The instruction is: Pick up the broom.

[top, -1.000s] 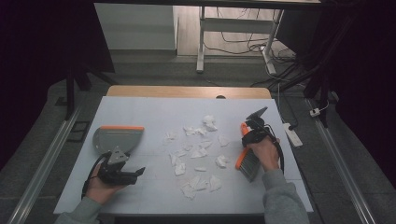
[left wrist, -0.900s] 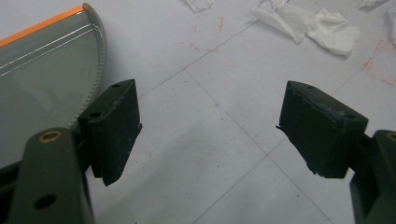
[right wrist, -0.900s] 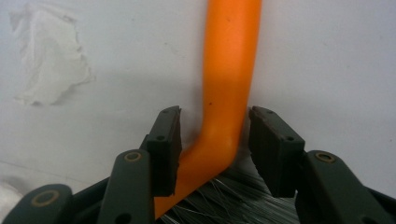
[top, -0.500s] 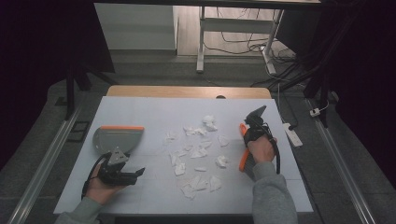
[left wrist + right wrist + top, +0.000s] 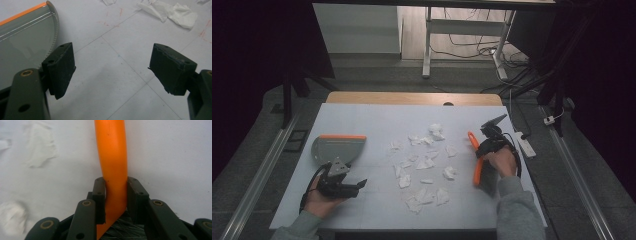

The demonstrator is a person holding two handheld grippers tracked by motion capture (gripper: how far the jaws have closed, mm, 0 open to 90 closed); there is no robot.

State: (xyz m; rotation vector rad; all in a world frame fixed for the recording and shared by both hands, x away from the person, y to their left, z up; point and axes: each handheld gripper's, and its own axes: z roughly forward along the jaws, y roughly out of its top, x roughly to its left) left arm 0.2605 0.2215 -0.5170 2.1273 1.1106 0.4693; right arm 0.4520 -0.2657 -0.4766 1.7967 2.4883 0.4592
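Several crumpled white paper scraps [image 5: 424, 162] lie scattered over the middle of the white table top [image 5: 377, 120]. A grey dustpan [image 5: 337, 147] with an orange edge rests at the left. My left gripper [image 5: 354, 185] sits just in front of it, open and with nothing in it. In the left gripper view the jaws [image 5: 110, 57] stand wide above bare table, with the dustpan [image 5: 22, 40] to their left and scraps [image 5: 175, 15] ahead. My right gripper [image 5: 484, 147] is shut on the orange handle of a brush [image 5: 475, 167]. In the right gripper view both pads press that handle [image 5: 112, 150], with bristles below.
A white power strip [image 5: 524, 142] lies at the table's right edge, close to my right hand. A wooden strip [image 5: 412, 97] runs along the far edge. Beyond it stand desk legs [image 5: 427, 45] and loose cables on the floor. Scraps [image 5: 40, 147] lie left of the brush.
My right hand has shifted slightly by the brush. The left hand, the dustpan and the scraps have stayed where they were.
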